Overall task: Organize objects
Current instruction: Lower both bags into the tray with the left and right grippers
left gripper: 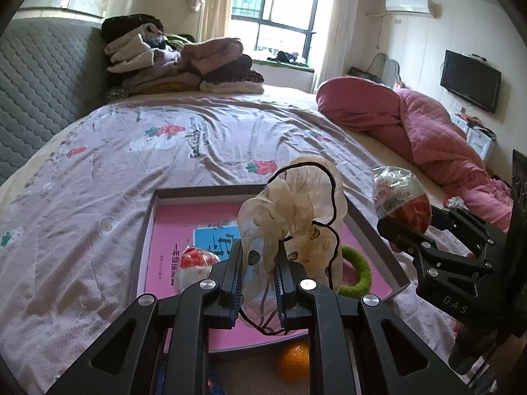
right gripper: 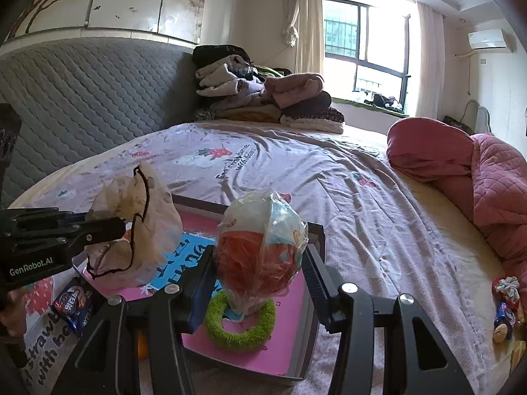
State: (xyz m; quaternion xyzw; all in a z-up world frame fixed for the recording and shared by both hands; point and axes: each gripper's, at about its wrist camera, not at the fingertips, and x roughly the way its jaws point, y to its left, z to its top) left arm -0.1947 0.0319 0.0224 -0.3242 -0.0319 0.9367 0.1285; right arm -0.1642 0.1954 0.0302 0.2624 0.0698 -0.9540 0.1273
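While the left wrist camera looked across a bed (left gripper: 138, 151) with a lilac strawberry-print cover, the left gripper (left gripper: 258, 273) was clenched on a sheer cream scrunchie (left gripper: 296, 217) edged with a dark cord, holding it up over a shallow grey-rimmed tray (left gripper: 146, 227). A pink book (left gripper: 178, 230) lined the tray's floor. On the book lay a wrapped red-and-white egg (left gripper: 194, 265) to the left of the gripper and a fuzzy green ring (left gripper: 359, 275) to the right. An orange fruit (left gripper: 293, 362) sat on the bed below the tray's near edge. At the right of the view, the right gripper (left gripper: 400, 230) grasped a wrapped orange egg (left gripper: 400, 197) held above the tray's right rim. Folded clothes (left gripper: 178, 62) were piled at the head of the bed, and a pink quilt (left gripper: 428, 131) lay bunched at the right.

From the right wrist camera, the right gripper (right gripper: 260, 270) held the wrapped orange egg (right gripper: 260, 253) between its fingers, above the green ring (right gripper: 240, 326) in the tray (right gripper: 316, 230). At the left, the left gripper (right gripper: 112, 227) gripped the scrunchie (right gripper: 138, 227) over the tray's far left part. A dark snack packet (right gripper: 74, 302) lay on the bed just left of the tray.
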